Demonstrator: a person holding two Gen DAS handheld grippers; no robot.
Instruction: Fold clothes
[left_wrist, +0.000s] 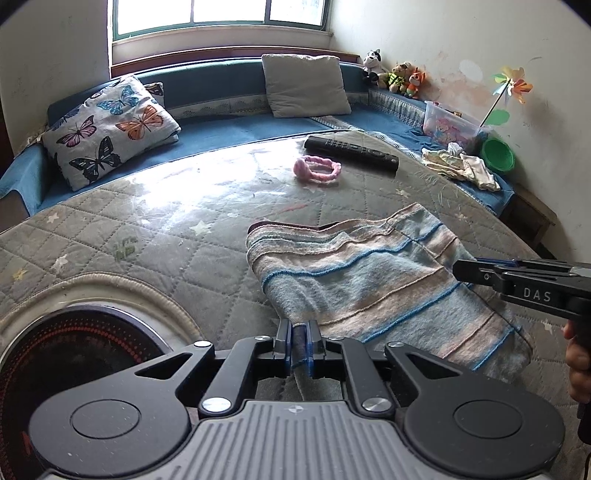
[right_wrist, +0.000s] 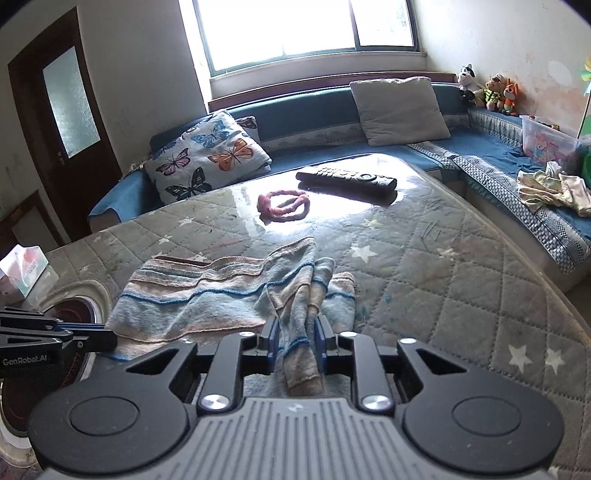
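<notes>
Left wrist view: left gripper (left_wrist: 300, 341) and right gripper (right_wrist: 297, 338) pinch the striped cloth (left_wrist: 369, 280); lift both evenly toward the table's (left_wrist: 147, 221) far edge.

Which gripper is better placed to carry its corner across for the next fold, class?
Probably the right gripper: it pinches a bunched corner of the striped towel with towel spread leftward. The left gripper also grips an edge.

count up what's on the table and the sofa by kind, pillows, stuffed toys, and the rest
Pillows: 2, butterfly and grey
Stuffed toys: 3
Remote: 1
Pink headband: 1
Striped towel: 1, held by both claws
Plastic bin: 1
Total: 9
</notes>
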